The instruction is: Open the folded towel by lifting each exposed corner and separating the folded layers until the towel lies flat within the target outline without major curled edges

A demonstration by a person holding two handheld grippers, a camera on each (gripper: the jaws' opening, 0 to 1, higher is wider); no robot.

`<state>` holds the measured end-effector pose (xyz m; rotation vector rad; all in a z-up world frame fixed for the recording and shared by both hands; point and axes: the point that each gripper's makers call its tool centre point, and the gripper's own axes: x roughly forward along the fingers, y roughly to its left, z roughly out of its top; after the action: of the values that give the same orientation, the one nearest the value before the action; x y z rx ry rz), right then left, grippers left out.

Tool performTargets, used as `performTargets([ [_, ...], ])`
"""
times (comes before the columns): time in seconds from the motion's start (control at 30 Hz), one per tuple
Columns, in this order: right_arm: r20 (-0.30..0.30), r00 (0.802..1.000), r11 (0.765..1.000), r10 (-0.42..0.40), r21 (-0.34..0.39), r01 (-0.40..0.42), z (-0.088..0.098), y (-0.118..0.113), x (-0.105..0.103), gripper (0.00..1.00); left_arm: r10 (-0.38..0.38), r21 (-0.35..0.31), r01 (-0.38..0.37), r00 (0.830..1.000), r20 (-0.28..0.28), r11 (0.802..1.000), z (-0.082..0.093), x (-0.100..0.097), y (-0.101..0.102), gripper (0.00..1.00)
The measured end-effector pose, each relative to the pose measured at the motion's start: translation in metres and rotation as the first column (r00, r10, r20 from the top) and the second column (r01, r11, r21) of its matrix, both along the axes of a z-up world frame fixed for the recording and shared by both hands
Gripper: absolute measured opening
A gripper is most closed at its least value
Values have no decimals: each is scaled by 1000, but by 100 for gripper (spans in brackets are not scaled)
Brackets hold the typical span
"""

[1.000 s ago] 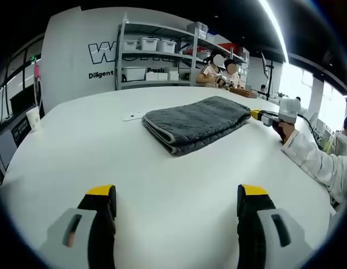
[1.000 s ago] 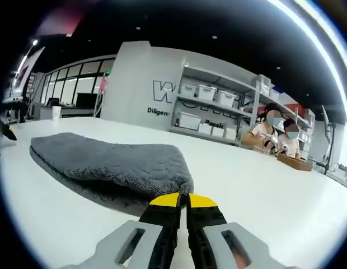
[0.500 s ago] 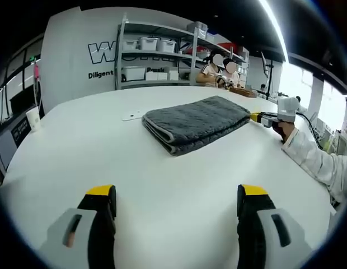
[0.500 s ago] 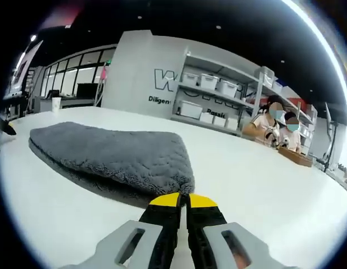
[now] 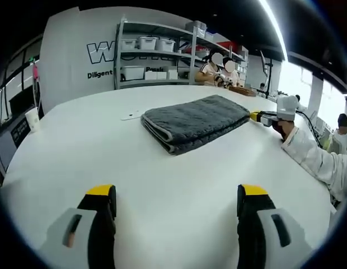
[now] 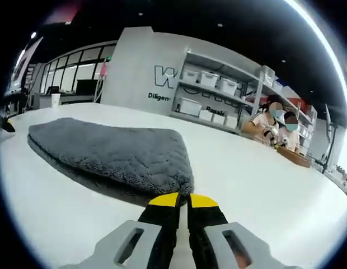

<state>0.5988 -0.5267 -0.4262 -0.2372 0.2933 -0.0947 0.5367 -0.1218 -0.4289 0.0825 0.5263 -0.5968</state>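
A grey towel (image 5: 196,120) lies folded in thick layers on the white table (image 5: 78,145), its folded edges toward me in the left gripper view. My left gripper (image 5: 176,196) hovers open over bare table, well short of the towel. The right gripper (image 5: 263,117), held by a hand in a white sleeve (image 5: 310,159), meets the towel's right corner. In the right gripper view the towel (image 6: 117,157) spreads to the left, and my right gripper (image 6: 183,200) is shut with its yellow tips at the nearest corner. Whether any cloth is pinched between them is unclear.
A white cup (image 5: 32,117) stands near the table's left edge, and a small flat white piece (image 5: 131,116) lies just left of the towel. Shelves with bins (image 5: 156,56) line the back wall. Two people (image 5: 218,70) sit at the far side.
The right gripper's camera has shifted slightly, staying at the towel's corner with its jaws shut. The towel and the left gripper have not moved.
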Motion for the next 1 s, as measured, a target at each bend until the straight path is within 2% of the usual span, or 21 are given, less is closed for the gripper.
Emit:
performTargets([
  [0.07,1,1000,1000,-7,-2,7,1,-1,-1,0,-1,0,1,1000,-1,1000,0,0,0,88],
  [0.13,27,1000,999,-8,42,7,6,0,-1,2,-1,1,1,1000,-1,1000,0,0,0,88],
  [0.2,23,1000,999,-12,38,11,6,-2,-1,6,-1,0,1,1000,0,1000,0,0,0,88],
  [0.27,16,999,999,-36,36,35,4,-6,-2,13,1,-1,-1,1000,1,1000,0,1,0,89],
  [0.33,46,998,997,-32,77,29,9,-4,-2,22,-1,-4,1,1000,2,1000,1,0,0,89],
  [0.43,49,997,998,-66,23,65,14,-11,-4,34,0,-7,0,1000,9,1000,3,1,0,89],
  [0.7,33,993,993,-115,40,114,11,-21,-7,59,3,-10,-3,1000,18,1000,6,1,1,91],
  [0.83,26,993,992,-114,51,112,10,-20,-8,69,2,-10,-1,1000,22,1000,7,1,0,92],
  [1.0,21,995,994,-101,42,101,11,-15,-4,89,-1,-7,1,1000,24,1000,7,1,0,92],
])
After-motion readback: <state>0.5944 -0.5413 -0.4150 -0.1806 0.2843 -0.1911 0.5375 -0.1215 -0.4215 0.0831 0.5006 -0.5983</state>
